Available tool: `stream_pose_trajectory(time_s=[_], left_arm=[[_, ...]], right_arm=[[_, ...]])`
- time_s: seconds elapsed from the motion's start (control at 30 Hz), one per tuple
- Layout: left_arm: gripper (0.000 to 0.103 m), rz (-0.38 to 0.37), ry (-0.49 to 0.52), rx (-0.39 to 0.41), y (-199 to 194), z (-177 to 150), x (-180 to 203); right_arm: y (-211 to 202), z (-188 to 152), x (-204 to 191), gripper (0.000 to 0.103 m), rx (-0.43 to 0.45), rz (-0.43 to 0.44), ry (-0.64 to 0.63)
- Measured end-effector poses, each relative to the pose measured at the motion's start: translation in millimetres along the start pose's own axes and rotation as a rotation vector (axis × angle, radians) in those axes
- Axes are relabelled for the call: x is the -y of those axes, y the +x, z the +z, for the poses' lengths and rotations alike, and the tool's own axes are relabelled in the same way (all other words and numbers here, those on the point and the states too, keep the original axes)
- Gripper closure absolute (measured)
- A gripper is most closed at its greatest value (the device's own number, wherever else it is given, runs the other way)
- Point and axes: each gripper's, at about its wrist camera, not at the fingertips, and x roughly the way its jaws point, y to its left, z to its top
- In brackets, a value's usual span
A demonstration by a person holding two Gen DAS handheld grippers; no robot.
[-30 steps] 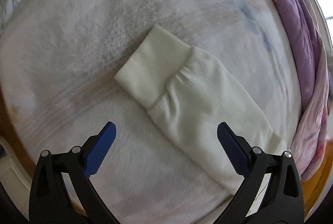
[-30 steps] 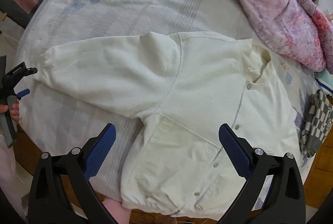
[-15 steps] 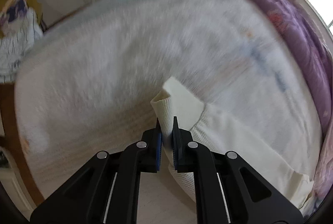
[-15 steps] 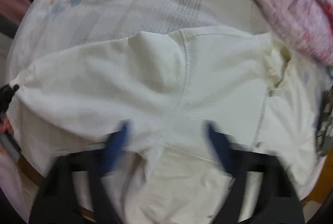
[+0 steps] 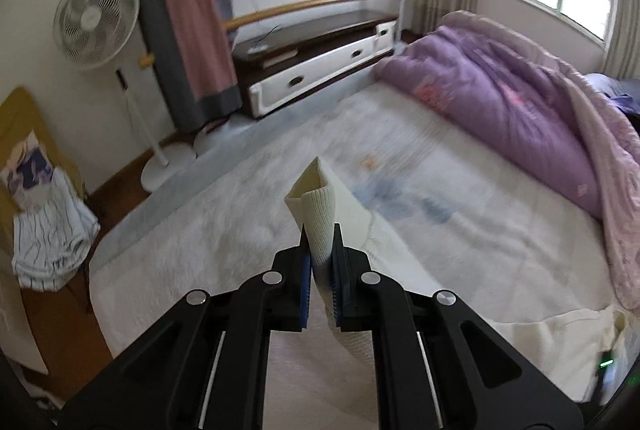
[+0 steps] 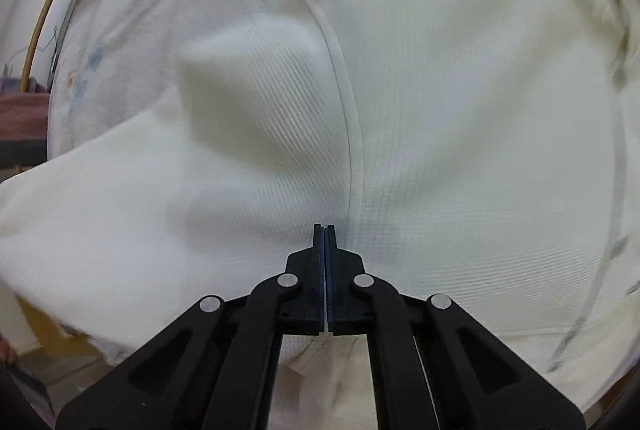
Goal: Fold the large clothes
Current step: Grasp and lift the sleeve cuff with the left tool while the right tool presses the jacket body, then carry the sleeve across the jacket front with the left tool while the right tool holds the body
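Sleeve cuff pinched, seam pressed

Cream ribbed-knit cardigan [image 6: 460,118] lay spread on the white fuzzy bed cover [image 5: 500,230], with a purple quilted duvet [image 5: 520,102] bunched along the far side. Left gripper [image 5: 320,262] was clenched on the ribbed cuff [image 5: 316,202] of the sleeve, which stood up out of the blue pads, clear of the bed. Right gripper [image 6: 324,266] was fully closed with nothing visible between the pads; its tips sat just beside the shoulder seam [image 6: 344,102]. Whether they touched the fabric could not be told.

Handling, judged: fabric looked soft, light and floppy, no stiffness, so it would sag and drag from any single hold. Knit texture should grip fine, not slippery. Cuff was a good hold point: doubled, thicker, less stretch. Seam line looked the natural fold axis for bringing the sleeve across the body. Risk: the lifted sleeve tugging the body out of flat.
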Motion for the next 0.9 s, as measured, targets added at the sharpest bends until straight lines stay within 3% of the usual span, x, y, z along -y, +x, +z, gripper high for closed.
stream_pose_trajectory(time_s=[0.13,0.33,0.53,0.63,0.77,0.9], left_arm=[[0.094,-0.038,0.053,0.051,-40,11,52],[0.094,-0.116,0.132,0.121,-105,8,146],[0.094,-0.265,0.247,0.131,-160,-32,271],[0.094,-0.345,0.317,0.115,-178,-61,331],[0.094,-0.438,0.417,0.072,-196,-112,412],[0.094,-0.502,0.51,0.031,-200,-171,474]], right_arm=[[9,4,15,0.103,0.01,0.078,0.121],[10,9,26,0.103,-0.011,0.165,0.108],[2,15,43,0.103,-0.066,0.292,0.117],[-27,14,60,0.103,-0.026,0.413,0.142],[-86,4,140,0.102,0.094,0.55,0.225],[-131,-25,250,0.102,0.204,0.495,0.362]])
